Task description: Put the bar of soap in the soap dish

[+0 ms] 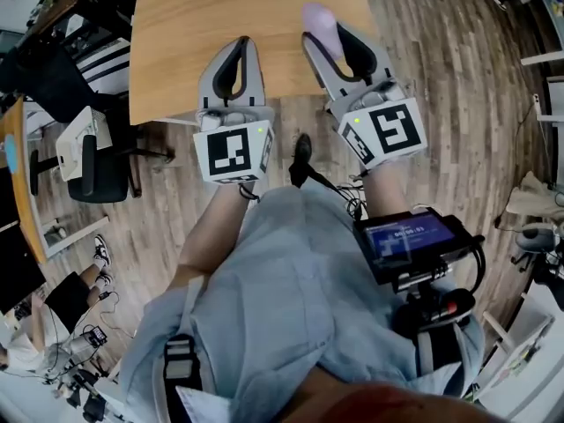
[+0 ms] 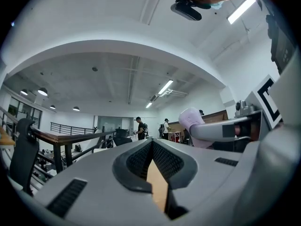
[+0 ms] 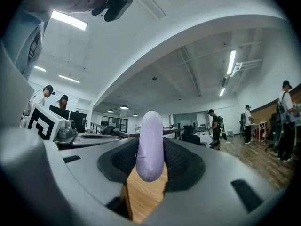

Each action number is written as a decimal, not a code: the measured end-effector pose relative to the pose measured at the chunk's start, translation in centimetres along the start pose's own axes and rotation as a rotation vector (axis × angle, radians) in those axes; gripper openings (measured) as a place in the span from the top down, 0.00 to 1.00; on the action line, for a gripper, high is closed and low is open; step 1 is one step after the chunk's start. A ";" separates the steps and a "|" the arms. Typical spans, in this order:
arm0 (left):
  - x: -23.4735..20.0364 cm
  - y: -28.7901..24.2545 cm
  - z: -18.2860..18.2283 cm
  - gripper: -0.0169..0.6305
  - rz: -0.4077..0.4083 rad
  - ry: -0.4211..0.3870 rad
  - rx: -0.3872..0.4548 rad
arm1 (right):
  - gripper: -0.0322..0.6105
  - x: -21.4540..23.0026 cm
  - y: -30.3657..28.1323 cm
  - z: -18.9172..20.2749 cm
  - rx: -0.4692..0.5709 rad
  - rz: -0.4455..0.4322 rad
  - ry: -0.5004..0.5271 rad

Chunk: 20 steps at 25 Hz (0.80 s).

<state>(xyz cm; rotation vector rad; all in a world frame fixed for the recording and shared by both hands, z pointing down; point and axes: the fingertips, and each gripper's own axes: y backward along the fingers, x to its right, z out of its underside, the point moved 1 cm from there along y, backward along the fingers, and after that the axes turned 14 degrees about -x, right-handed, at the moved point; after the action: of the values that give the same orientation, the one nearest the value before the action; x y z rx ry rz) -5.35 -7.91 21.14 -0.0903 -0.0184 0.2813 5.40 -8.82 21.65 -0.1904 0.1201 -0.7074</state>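
A lilac bar of soap [image 1: 322,23] stands on edge between the jaws of my right gripper [image 1: 328,39], which is shut on it over the near edge of the wooden table [image 1: 220,16]. In the right gripper view the bar of soap [image 3: 149,145] sticks up past the dark pads [image 3: 181,161] of the right gripper [image 3: 150,142]. My left gripper [image 1: 242,44] is beside it on the left, jaws shut and holding nothing. In the left gripper view the left gripper [image 2: 151,142] has its tips meeting, and the bar of soap [image 2: 193,121] shows to the right. No soap dish is in view.
A dark office chair [image 1: 97,170] stands left of the table on the wood floor. A device with a lit screen [image 1: 410,241] hangs at the person's right hip. Several people [image 3: 287,121] stand far off in the room.
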 end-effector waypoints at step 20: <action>-3.5 -11.3 -4.3 0.97 -0.091 -0.034 0.082 | 0.70 8.5 -9.3 -3.0 0.044 -0.071 0.059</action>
<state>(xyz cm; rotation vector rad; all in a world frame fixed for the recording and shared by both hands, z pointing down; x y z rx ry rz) -5.47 -20.09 17.83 -0.0035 -0.0448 0.1919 5.43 -21.70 20.28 -0.1325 0.1542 -0.7862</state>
